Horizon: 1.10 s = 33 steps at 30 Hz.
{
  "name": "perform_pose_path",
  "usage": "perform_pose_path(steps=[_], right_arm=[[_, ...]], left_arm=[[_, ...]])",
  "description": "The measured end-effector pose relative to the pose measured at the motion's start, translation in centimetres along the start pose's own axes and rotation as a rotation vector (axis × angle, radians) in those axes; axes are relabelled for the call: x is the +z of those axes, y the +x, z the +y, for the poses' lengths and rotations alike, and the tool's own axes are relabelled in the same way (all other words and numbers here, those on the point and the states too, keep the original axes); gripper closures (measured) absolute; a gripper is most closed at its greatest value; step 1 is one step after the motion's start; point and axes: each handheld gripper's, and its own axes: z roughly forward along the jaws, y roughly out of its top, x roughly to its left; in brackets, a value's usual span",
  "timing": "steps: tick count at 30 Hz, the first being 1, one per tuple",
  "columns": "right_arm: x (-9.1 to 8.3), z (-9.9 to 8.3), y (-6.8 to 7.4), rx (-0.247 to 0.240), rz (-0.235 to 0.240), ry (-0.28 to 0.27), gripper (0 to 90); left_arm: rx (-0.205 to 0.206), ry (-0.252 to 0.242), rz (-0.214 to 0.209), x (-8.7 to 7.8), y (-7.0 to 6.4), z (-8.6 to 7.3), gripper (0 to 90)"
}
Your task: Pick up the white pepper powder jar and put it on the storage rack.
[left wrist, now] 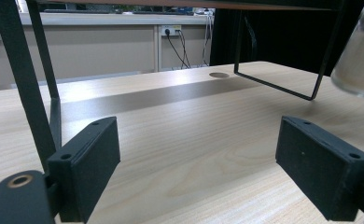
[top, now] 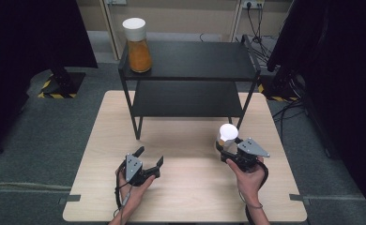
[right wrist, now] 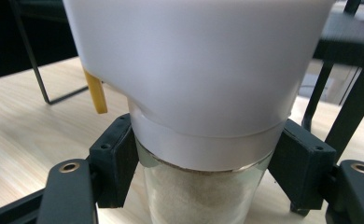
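A glass jar [top: 228, 134] with a white lid and pale powder inside stands at the table's right, just in front of the shelf's right leg. My right gripper [top: 224, 151] is shut on it; in the right gripper view both jaws press the glass neck just under the lid [right wrist: 203, 70], with the right gripper [right wrist: 203, 172] around the jar. A yellow tab [right wrist: 96, 91] hangs below the lid's left side. My left gripper [top: 150, 156] rests low over the table at front left, open and holding nothing [left wrist: 199, 163]. The jar [left wrist: 357, 60] shows blurred at the left gripper view's right edge.
A black two-tier shelf [top: 190, 58] stands on the far half of the wooden table [top: 186, 187]. On its top tier, far left, stands a second jar [top: 138, 47] with orange contents and a white lid. Thin shelf legs [left wrist: 26, 84] rise close ahead of the left gripper.
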Motion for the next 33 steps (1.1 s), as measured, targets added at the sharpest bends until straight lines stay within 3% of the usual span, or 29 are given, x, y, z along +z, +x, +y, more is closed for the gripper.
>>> perform_pose_path(steps=[17, 33], right_arm=[[-1.8, 3.7, 0.3, -0.017, 0.007, -0.09, 30.6], [-3.1, 7.8, -0.4, -0.017, -0.001, -0.154, 30.7]], left_arm=[[0.0, -0.001, 0.003, 0.0, 0.0, 0.0, 13.1], [-0.003, 0.0, 0.004, 0.0, 0.0, 0.0, 13.1]])
